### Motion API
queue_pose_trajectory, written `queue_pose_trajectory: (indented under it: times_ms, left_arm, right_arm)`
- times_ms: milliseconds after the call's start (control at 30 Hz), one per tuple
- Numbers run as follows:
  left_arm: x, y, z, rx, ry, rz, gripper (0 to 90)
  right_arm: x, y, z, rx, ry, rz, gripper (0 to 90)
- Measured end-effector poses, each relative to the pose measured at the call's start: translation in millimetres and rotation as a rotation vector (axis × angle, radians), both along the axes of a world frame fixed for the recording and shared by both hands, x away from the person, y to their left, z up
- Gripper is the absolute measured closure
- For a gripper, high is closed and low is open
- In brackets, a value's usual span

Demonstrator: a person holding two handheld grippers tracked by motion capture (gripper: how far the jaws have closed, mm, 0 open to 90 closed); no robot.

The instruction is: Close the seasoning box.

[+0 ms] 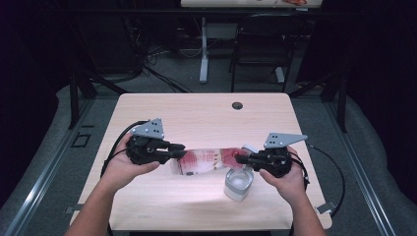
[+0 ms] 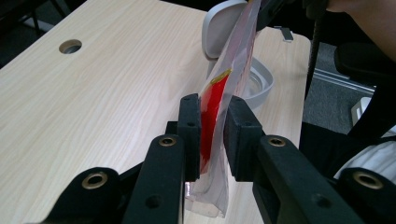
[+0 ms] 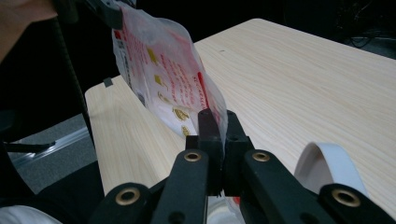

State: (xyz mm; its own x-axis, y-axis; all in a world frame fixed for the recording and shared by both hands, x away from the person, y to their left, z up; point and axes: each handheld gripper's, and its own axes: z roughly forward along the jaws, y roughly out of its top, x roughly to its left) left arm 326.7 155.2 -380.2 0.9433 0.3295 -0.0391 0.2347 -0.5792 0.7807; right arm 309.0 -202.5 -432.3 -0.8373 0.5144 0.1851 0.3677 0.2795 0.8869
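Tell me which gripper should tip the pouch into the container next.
Probably the left gripper: it holds the pouch end away from the container, so lifting it tips the contents toward the right gripper above it.

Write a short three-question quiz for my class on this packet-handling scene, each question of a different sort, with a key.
1. True or false: the packet lies flat on the table, untouched.
2. Multiple choice: which gripper grips the packet's end nearest the clear container? A) left gripper B) right gripper C) neither
3. Fill in: the white lid of the container stands ____.

Key:
1. False; it is held above the table between both grippers.
2. B; the right gripper is shut on that end, above the container.
3. Open, hinged upward.
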Motion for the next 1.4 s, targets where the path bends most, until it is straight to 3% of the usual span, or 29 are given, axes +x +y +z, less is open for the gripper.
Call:
queue_pose_trajectory:
  times_ms: [133, 367, 867, 1033, 1400]
  left_arm:
    - [-0.1, 8.2, -6.3, -0.041, 0.015, 0.021, 77.4]
    - [-4.0, 17.2, -16.1, -0.043, 0.017, 0.035, 77.5]
    - [-5.8, 32.3, -36.8, -0.048, 0.021, 0.055, 80.3]
    - [-4.8, 34.4, -46.5, -0.029, 0.028, 0.059, 81.9]
    - [-4.5, 38.6, -52.4, -0.025, 0.033, 0.083, 85.2]
  right_arm:
    - [2.4, 4.3, 2.9, 0.024, -0.002, 0.013, 90.0]
    - [5.0, 13.7, 10.7, 0.034, -0.008, 0.034, 90.0]
    - [14.4, 38.9, 31.6, -0.023, -0.007, 0.072, 90.0]
    - [15.0, 48.6, 37.5, -0.062, -0.016, 0.077, 90.0]
    - [15.7, 66.2, 50.8, -0.112, -0.044, 0.083, 90.0]
